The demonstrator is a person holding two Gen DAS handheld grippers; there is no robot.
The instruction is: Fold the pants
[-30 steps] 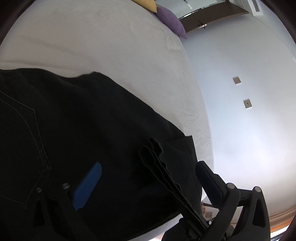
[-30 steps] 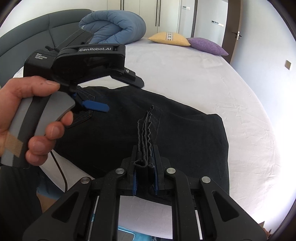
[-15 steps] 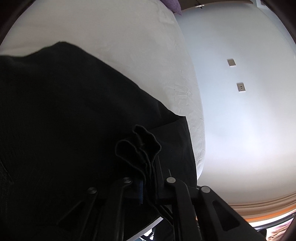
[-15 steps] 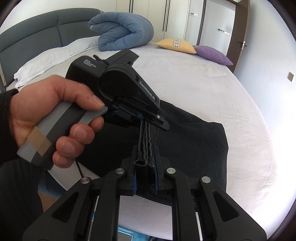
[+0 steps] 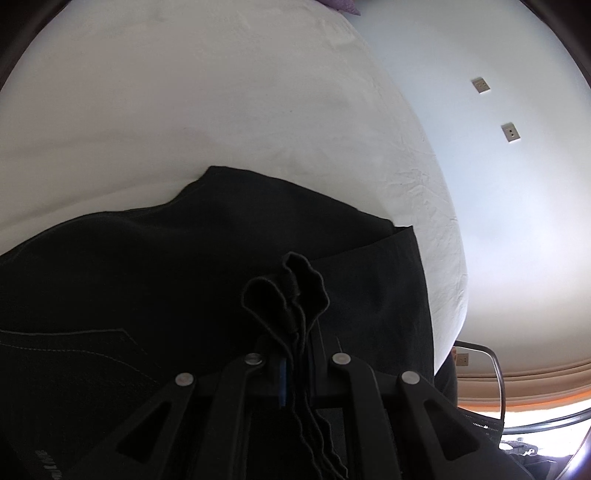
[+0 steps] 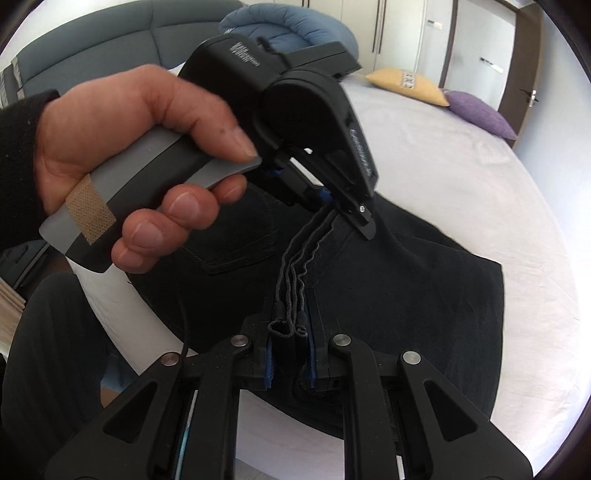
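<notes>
black pants [image 6: 406,295] lie on the white bed [image 6: 461,177], hem edge near its 4 o'clock side. both the left gripper [image 6: 332,206] and right gripper [image 6: 290,332] are clamped on the bunched edge. bare sheet lies open toward 12 o'clock.

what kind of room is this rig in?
Almost certainly a bedroom: a wide bed with a white sheet, a grey padded headboard, a rolled blue duvet with yellow and purple cushions, and white wardrobe doors behind.
</notes>
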